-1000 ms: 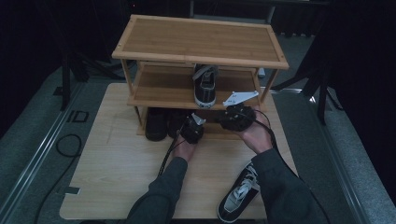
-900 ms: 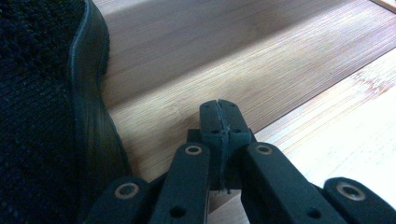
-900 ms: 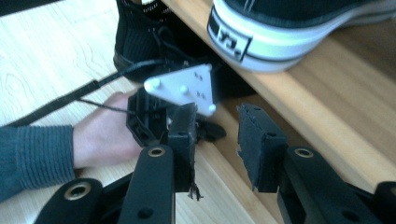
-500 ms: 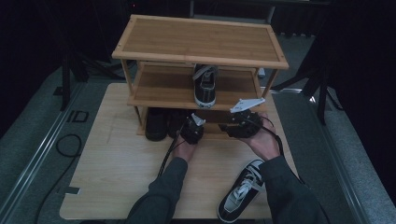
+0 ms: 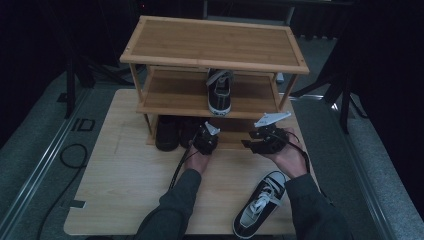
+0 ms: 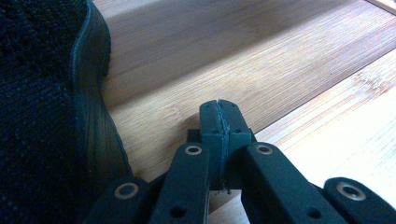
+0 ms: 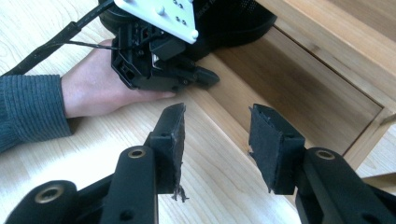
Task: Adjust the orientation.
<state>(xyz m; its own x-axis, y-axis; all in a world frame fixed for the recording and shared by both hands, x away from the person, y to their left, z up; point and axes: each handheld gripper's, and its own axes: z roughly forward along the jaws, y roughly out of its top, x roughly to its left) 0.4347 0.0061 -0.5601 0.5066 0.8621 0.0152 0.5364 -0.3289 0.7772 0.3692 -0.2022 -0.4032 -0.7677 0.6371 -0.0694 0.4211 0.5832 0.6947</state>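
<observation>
The left gripper (image 5: 206, 136), jaws pressed together on nothing, is resting at the bamboo shoe rack's (image 5: 215, 64) bottom shelf, just beside the black shoes (image 5: 167, 134) tucked under it. The right gripper (image 5: 264, 140), jaws just opening and standing spread with nothing between them, is hanging at the rack's front right. The likely trouble: the loose black-and-white sneaker (image 5: 259, 204) is lying well in front of the rack, near the table (image 5: 115, 185) edge (an elbow sweeping back could knock it off). Counting: two grippers, one rack, one sneaker on its middle shelf (image 5: 219, 91), one loose sneaker.
</observation>
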